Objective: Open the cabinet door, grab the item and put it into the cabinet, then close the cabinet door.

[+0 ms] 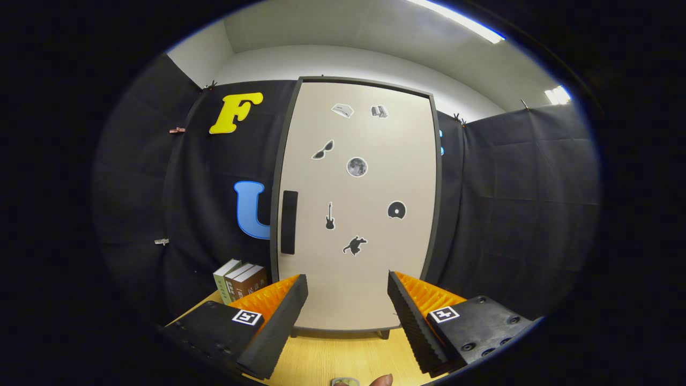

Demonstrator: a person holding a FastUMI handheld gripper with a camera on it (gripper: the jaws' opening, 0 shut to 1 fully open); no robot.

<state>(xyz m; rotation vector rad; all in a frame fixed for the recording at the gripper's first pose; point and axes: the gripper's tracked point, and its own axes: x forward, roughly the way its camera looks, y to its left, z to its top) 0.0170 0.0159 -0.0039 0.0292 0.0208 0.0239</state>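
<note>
Beige cabinet door [370, 214] w/ blk stickers.

Gripper [347, 300] agape — cabinet door [356, 203] closed

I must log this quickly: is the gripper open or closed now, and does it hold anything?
Gripper: open, holding nothing; its fingers point at the closed cabinet door.

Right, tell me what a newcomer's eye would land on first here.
First the tall beige cabinet door, shut, standing just beyond the claw and dotted with small dark stickers, with a black handle along one edge. Next the claw's orange-and-black fingers, spread open with nothing between them. Then a few books upright on the wooden table beside the cabinet, on the handle's side.
</note>
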